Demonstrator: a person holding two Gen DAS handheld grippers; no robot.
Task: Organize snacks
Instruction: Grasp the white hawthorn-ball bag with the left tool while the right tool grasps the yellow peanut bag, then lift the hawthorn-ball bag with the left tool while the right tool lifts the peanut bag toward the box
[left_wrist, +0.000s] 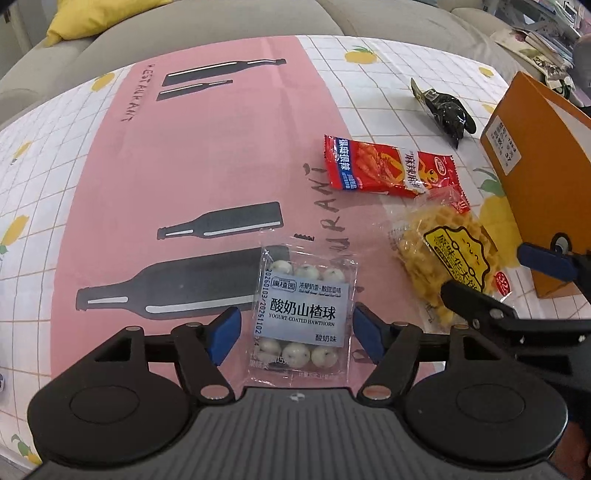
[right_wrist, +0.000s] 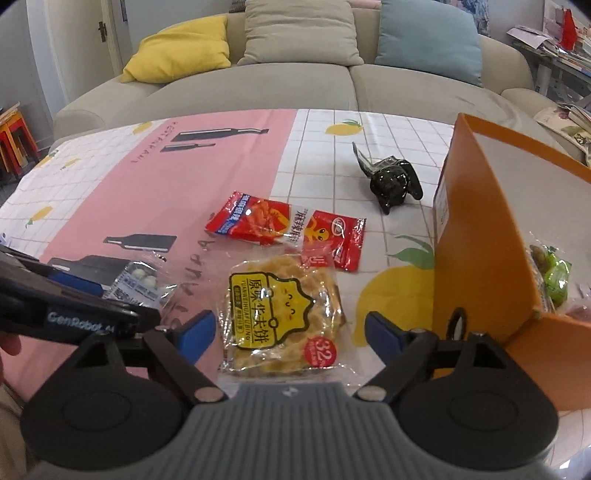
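In the orange box (right_wrist: 491, 236): a green-wrapped snack (right_wrist: 554, 277), perhaps more, partly hidden. Loose on the tablecloth (left_wrist: 184, 166): hawthorn-ball packet (left_wrist: 303, 314) between the spread, ungripping left gripper (left_wrist: 295, 334); waffle packet (right_wrist: 282, 317) between the spread right gripper (right_wrist: 290, 336); red packet (right_wrist: 284, 229); black packet (right_wrist: 391, 181). Judged early, four left.

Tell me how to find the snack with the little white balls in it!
Start at the tall orange box on the table's right side and move left, past the yellow waffle pack and the red packets. The white ball bag lies on the pink cloth, between the left gripper's blue fingers. It alone is clear, showing round white balls.
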